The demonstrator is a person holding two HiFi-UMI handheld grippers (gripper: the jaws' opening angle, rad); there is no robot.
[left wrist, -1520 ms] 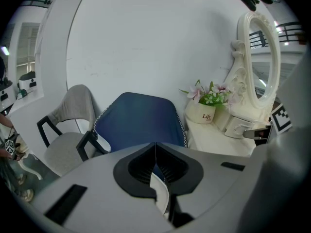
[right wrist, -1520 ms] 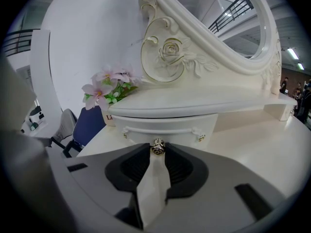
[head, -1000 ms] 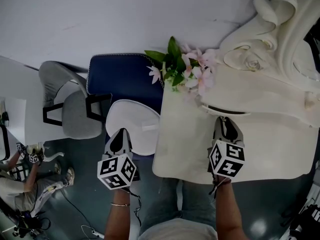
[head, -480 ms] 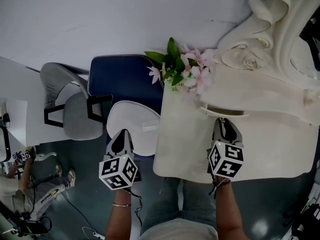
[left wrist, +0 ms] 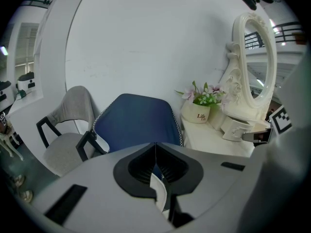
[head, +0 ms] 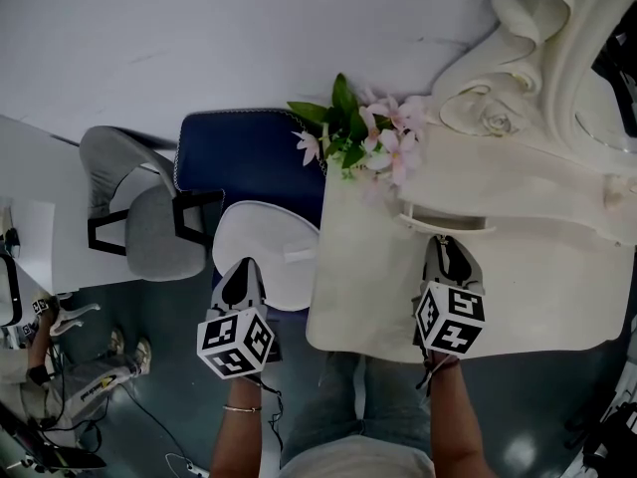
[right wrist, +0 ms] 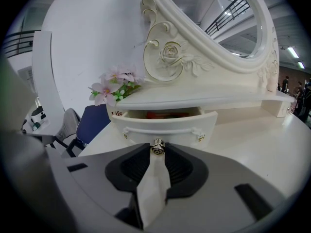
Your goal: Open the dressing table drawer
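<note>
The cream dressing table (head: 358, 287) has a small curved drawer (right wrist: 165, 123) under its mirror shelf, and the drawer stands pulled out a little, with something red showing inside. My right gripper (right wrist: 156, 149) is shut on the drawer's metal rose knob (right wrist: 156, 146), which sits right at its fingertips. From the head view, the right gripper (head: 448, 245) reaches over the tabletop to the drawer front (head: 445, 219). My left gripper (head: 239, 269) hangs left of the table over a white stool (head: 274, 257). Its jaws (left wrist: 155, 146) meet at the tips with nothing in them.
An ornate oval mirror (right wrist: 214, 13) rises behind the drawer. A pot of pink flowers (head: 363, 137) stands at the table's back left corner. A blue chair (head: 244, 152) and a grey chair (head: 149, 217) stand left of the table. A person (head: 40, 366) is at the far lower left.
Neither gripper has moved and the drawer stands as before. Only the person at the lower left has shifted.
</note>
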